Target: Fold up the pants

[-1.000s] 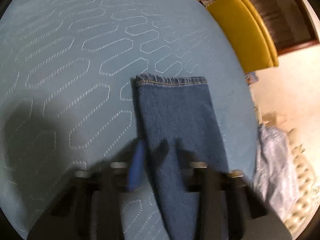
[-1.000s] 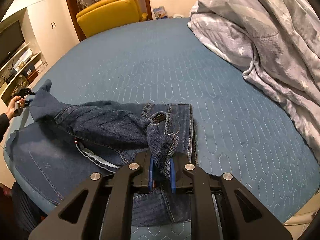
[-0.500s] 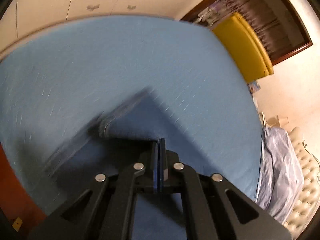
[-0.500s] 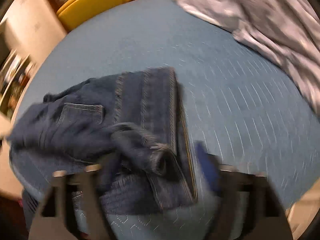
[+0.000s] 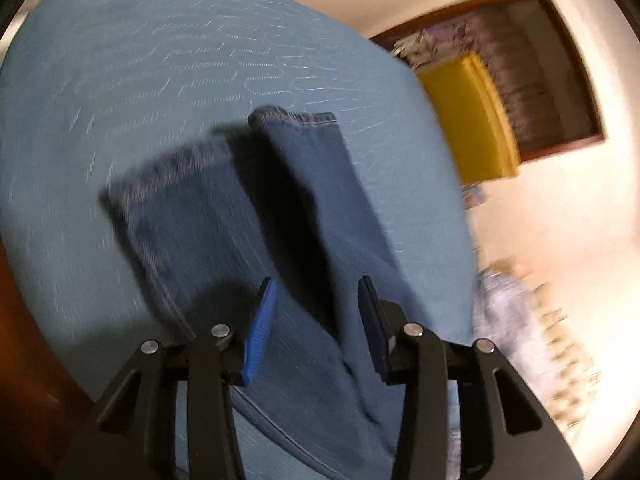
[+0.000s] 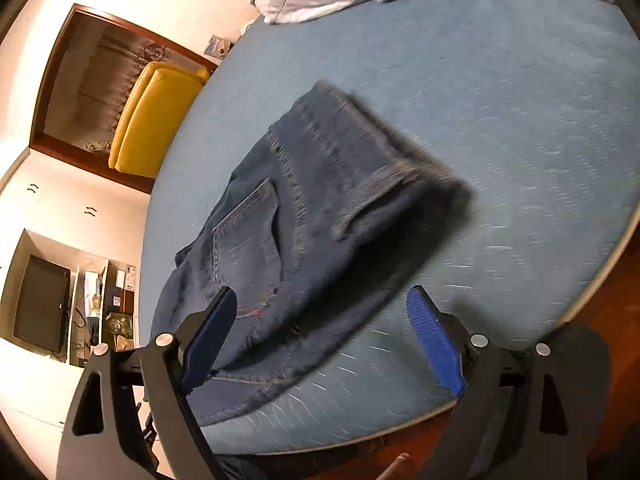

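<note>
Blue bed (image 5: 120, 80), angled-down opening fingers (image 5: 260, 320)

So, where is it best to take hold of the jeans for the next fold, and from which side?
Probably at the hem of the jeans lying on the bed. Its stitched edge lies flat and free at the far end, so come from above and beyond it, pinching both layers and drawing them back toward the waist.
</note>
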Demonstrator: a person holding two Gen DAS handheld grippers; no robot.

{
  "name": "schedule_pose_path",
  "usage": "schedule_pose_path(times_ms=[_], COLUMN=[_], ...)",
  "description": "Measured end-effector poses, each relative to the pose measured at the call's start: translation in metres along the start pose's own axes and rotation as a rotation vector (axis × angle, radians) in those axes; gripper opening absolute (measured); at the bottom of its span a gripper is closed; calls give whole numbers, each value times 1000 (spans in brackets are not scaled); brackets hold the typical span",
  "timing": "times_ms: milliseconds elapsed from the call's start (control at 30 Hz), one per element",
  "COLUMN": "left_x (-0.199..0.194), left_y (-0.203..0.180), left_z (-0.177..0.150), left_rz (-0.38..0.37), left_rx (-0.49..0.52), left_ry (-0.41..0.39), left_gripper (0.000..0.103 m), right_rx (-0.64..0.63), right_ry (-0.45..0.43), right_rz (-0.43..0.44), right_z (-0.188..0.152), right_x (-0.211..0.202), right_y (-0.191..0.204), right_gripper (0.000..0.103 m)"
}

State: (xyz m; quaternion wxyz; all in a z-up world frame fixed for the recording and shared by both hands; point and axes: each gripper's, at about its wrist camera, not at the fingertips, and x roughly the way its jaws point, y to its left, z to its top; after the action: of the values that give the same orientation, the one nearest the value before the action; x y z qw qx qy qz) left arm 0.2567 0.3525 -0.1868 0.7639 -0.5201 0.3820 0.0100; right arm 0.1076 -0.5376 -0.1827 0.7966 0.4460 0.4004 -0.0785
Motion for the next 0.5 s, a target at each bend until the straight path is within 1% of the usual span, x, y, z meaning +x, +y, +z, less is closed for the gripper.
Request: schedule_pose_path(times_ms=[33,100,133,167,200,233,267,300,333,367,400,433,467,500], left_x=[-2,2,4,10,15,23,27,32,34,39,42,48,51,56], left_y=[2,0,-1,-4,-8,-10,-9,-9,-11,-10,-8,-6,-8,-10], left_z=[-5,-23,-28,-34,-36,-35,-31,-23,-19,-12,-8,-1,5,10], left_rz=[-43,-117,-122,-118,-116,-112,-107,-100,-82,-44,-29,-26,-18,-3], left_rx=[-24,-45,-36,-23,-19,-20,-28,-31,-23,-20,-29,-36,-27,-13], left_ry=[11,50,66,84,91,90,80,62,52,48,51,54,54,58], left_gripper=[42,42,42,42,41,41,41,41,41,41,41,40,40,35], right_rx=[-6,-3,1,6,15,28,38,36,36,37,43,52,52,49], right_ry=[-8,-21,-24,-28,-29,-33,-37,-41,-45,-44,-37,-34,-30,-25], right_rz=[12,3,0,0,-12,-23,-21,-26,-46,-55,-70,-73,-74,-80], right_z=[-1,-2,0,2,5,8,11,13,15,16,18,18,20,20], right_x=[6,16,22,28,31,34,36,36,38,39,42,44,44,45], right_y=[7,16,18,20,20,17,17,15,14,12,9,5,1,-2], right_gripper=[80,73,68,64,62,57,53,52,50,46,45,41,34,30])
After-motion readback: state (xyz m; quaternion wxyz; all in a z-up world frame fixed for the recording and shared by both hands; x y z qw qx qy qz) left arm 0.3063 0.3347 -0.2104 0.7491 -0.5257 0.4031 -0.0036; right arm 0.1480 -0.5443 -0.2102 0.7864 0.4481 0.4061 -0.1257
